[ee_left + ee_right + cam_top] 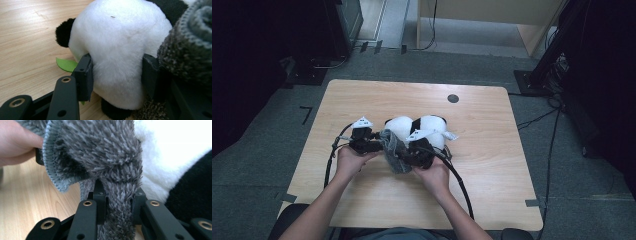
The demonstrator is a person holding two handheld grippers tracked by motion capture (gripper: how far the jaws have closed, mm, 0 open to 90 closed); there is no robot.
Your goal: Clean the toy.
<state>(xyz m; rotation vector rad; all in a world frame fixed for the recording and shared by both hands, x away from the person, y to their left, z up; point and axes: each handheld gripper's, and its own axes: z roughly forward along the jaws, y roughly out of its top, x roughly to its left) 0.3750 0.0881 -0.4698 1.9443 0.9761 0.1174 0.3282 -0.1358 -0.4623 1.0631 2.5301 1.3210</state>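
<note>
High view: a pale wooden table (362,100) is standing on grey carpet among dark equipment. A plush panda (419,129) is lying at the table's middle, with a grey fuzzy sock (393,148) draping at its near side. The left gripper (368,141) and right gripper (421,150) are flanking it, apparently so that one steadies the toy while the other works the sock.

Left gripper view: the jaws are squeezing the panda's white body (117,55), likely anchoring it; a green leaf (66,64) is peeking out beneath.

Right gripper view: the jaws are pinching a bunched fold of the sock (117,202), its ribbed cuff (53,170) gaping open beside a hand (15,142), seemingly ready for pulling over the toy.
</note>
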